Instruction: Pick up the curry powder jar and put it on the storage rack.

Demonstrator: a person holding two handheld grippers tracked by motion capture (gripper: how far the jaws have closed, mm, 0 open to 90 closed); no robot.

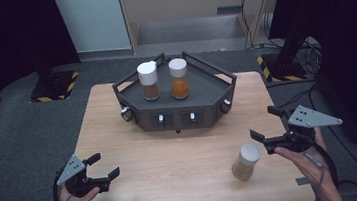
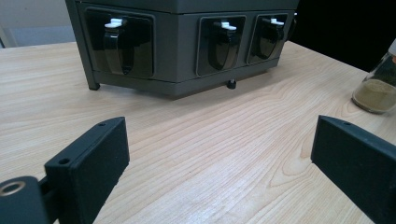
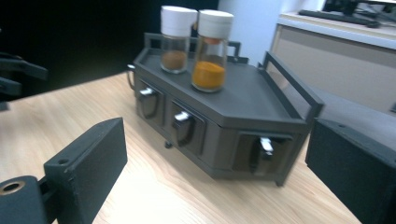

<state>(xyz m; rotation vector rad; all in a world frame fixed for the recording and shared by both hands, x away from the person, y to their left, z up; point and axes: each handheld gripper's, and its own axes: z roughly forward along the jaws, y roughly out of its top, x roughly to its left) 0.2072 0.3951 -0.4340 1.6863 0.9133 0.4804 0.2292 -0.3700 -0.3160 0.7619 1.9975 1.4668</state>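
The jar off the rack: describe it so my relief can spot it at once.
On the wooden table, look in front of the dark rack, toward the right claw. There the loose jar stands alone: white cap, tan powder, unlike the brown and orange jars on the rack.

The table (image 1: 172, 156) was a light wooden top with visible grain, set on grey carpet. Toward its far edge, about midway along, sat a dark grey angled rack (image 1: 206, 97), resting on small feet, its front faces turned to the near edge and set with small recessed compartments. Near the right corner of the near edge stood a lone jar (image 1: 245, 161) with a white cap and brownish-tan powder inside, upright directly on the wood and well apart from the rack. The near left part of the top lay bare.
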